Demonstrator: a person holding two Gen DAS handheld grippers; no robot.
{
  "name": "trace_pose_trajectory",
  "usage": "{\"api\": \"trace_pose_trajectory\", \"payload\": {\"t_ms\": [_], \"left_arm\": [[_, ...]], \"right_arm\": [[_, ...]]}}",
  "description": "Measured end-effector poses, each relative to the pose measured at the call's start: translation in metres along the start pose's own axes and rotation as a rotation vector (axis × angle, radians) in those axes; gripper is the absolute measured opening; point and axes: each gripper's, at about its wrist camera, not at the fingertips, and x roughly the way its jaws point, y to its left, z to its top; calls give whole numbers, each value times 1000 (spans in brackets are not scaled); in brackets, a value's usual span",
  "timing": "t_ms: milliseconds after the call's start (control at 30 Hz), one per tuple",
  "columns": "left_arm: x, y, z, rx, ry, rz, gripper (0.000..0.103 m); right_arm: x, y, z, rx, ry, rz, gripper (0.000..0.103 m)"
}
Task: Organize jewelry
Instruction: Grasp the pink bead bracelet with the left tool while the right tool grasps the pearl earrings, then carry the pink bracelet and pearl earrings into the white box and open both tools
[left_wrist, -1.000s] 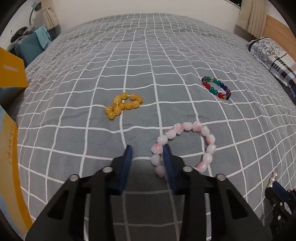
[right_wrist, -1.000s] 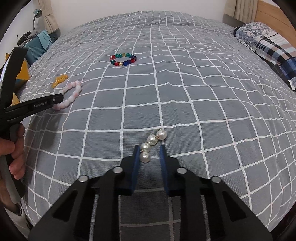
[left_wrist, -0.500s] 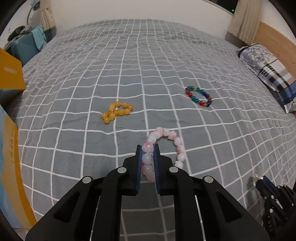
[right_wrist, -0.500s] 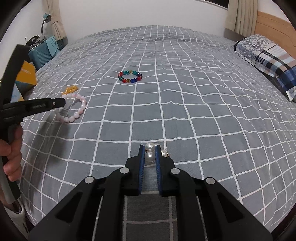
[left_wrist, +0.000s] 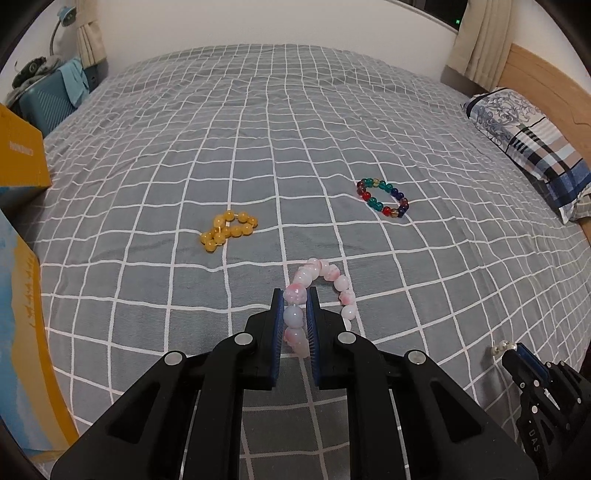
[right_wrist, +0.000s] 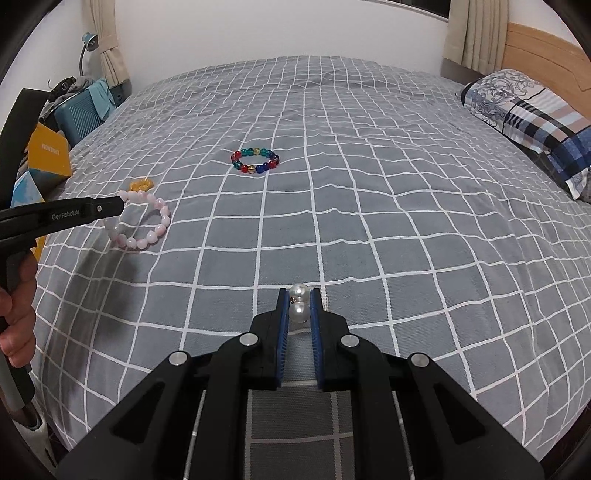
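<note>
My left gripper (left_wrist: 294, 301) is shut on a pink-and-white bead bracelet (left_wrist: 334, 282), lifted above the grey checked bedspread; the bracelet also hangs from it in the right wrist view (right_wrist: 147, 236). My right gripper (right_wrist: 299, 297) is shut on a short pearl strand (right_wrist: 298, 312), also seen in the left wrist view (left_wrist: 502, 347). A yellow bead bracelet (left_wrist: 227, 230) lies bunched on the bed ahead to the left. A multicolour bead bracelet (left_wrist: 382, 197) lies ahead to the right, and shows in the right wrist view (right_wrist: 255, 161).
An orange box (left_wrist: 20, 158) and a blue-and-orange box (left_wrist: 26, 343) stand at the bed's left edge. A patterned pillow (left_wrist: 535, 147) lies at the right by the wooden headboard (left_wrist: 546, 85). A blue case (right_wrist: 81, 114) stands beyond the left edge.
Both grippers went from open to shut, the left on the pink bracelet and the right on the pearls, and both have risen from the bedspread with them.
</note>
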Motion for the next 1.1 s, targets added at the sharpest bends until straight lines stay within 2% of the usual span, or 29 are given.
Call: {"api": "trace_pose_trajectory", "payload": {"t_ms": [667, 767, 900, 1100], "left_arm": [[-24, -5, 1, 10, -32, -12, 12], [-32, -5, 2, 7, -26, -22, 12], [-49, -5, 6, 16, -40, 7, 12], [-73, 2, 8, 4, -35, 16, 12]], "right_arm": [[-4, -1, 2, 13, 3, -18, 11], [-8, -3, 5, 31, 2, -26, 11], [-19, -2, 13, 40, -9, -34, 11], [-37, 7, 28, 45, -25, -1, 11]]}}
